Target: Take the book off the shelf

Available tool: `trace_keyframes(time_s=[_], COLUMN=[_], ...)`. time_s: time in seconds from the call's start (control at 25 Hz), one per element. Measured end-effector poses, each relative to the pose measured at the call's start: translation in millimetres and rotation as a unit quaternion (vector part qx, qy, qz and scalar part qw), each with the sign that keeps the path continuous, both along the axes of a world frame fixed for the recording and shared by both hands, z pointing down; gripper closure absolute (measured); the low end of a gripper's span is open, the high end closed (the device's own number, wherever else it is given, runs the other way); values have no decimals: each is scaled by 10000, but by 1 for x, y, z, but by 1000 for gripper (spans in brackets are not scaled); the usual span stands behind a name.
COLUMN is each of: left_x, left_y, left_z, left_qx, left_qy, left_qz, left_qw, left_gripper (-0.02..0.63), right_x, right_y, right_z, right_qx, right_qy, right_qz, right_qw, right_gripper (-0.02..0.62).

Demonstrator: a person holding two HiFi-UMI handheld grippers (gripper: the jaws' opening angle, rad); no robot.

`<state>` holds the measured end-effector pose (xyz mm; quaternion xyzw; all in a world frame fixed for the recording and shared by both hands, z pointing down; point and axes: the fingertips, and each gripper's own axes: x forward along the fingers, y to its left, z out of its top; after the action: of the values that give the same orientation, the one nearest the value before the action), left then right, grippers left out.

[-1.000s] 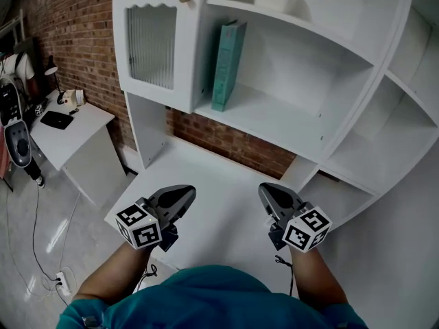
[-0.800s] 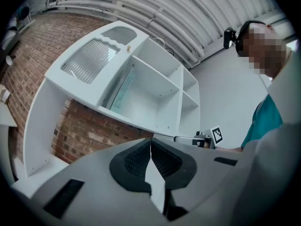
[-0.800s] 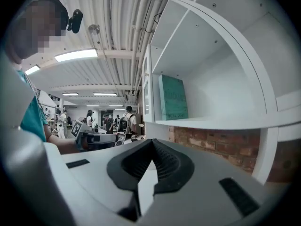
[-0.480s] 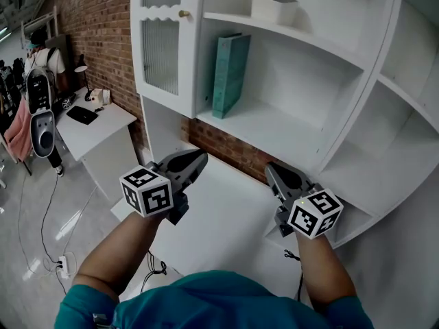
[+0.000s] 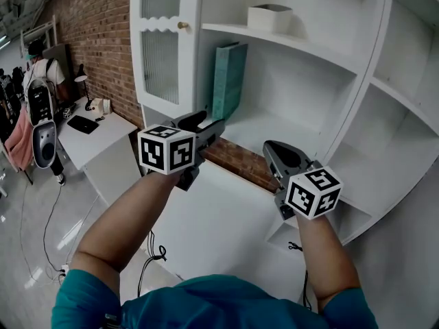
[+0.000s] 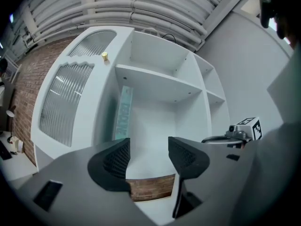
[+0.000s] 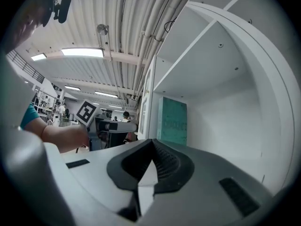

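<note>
A teal book (image 5: 228, 79) stands upright at the left end of a white shelf (image 5: 274, 125), leaning on the cabinet's side wall. It also shows as the teal book (image 6: 123, 112) in the left gripper view and the teal book (image 7: 173, 121) in the right gripper view. My left gripper (image 5: 211, 127) is raised just in front of and below the book; its jaws are opening, with nothing between them (image 6: 149, 160). My right gripper (image 5: 271, 149) hovers lower to the right, shut and empty (image 7: 151, 161).
A white box (image 5: 270, 17) sits on the shelf above. A ribbed-glass cabinet door (image 5: 159, 46) with a brass knob (image 5: 182, 26) is left of the book. A white desk top (image 5: 226, 218) lies below, a side table (image 5: 92, 130) stands at left.
Both grippers rose toward the shelf. The left one went up and forward close to the book, and its jaws went from shut to parted. The right one stayed shut.
</note>
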<state>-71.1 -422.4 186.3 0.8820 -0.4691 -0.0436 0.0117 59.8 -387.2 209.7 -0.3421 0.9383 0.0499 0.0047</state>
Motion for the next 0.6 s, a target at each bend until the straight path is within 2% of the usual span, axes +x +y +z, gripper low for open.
trace_keyframes(time_s=[0.08, 0.2, 0.4, 0.6], left_x=[-1, -6, 1, -2], left_y=[-13, -33, -64, -101], left_z=[-5, -14, -22, -22], left_qx=[-72, -101, -190, -304], left_qy=[-70, -143, -245, -411], left_qz=[-100, -307, -485, -961], left_qw=[9999, 9994, 9983, 9941], left_gripper=[330, 313, 304, 288], right_x=[-3, -8, -10, -11], right_y=[-3, -9, -18, -22], right_z=[-7, -16, -25, -25], right_qx=[43, 140, 206, 207], right_qy=[23, 91, 105, 101], right_qz=[35, 87, 179, 189], right_qw=[10000, 9998, 9996, 9996], right_gripper=[574, 572, 574, 574])
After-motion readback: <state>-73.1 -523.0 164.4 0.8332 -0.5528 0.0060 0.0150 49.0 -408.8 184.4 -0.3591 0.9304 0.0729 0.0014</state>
